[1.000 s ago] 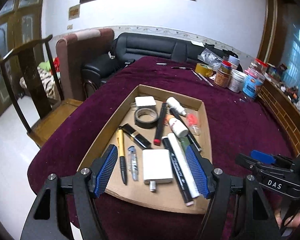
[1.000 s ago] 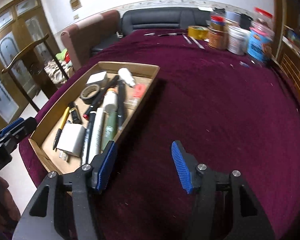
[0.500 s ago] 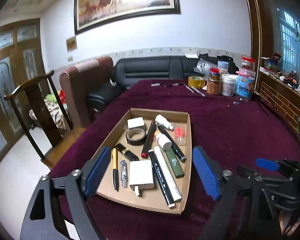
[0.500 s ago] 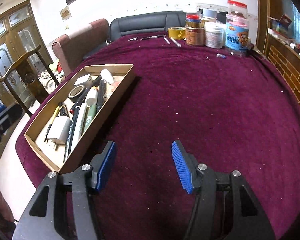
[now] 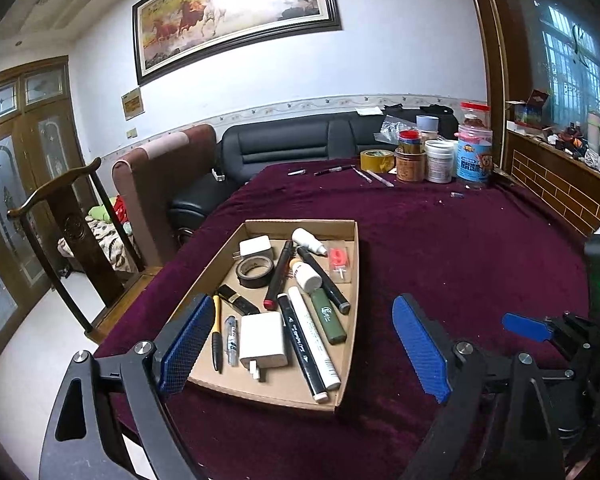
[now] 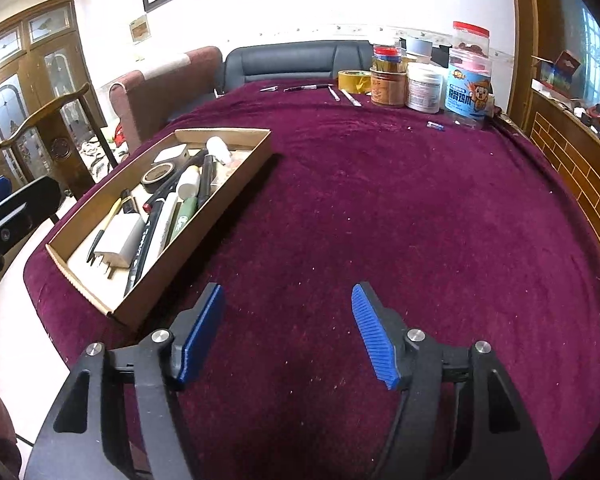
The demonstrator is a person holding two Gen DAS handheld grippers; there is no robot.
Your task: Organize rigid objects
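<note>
Both the left claw (image 5: 300, 344) and right claw (image 6: 286, 330) have lifted back, wide open and empty, leaving the filled cardboard tray (image 5: 350, 316) apparently finished.

A table under a maroon velvet cloth, loaded at two ends

The table (image 6: 380, 208) carried a shallow cardboard tray (image 5: 350, 300) near its left front edge. Along the far edge stood a roll of yellow tape (image 6: 354, 81), a brown jar (image 6: 388, 87), a white tub (image 6: 423, 92) and a tall clear jar (image 6: 470, 80), close together, with several pens (image 6: 306, 88) lying just left of them.
</note>
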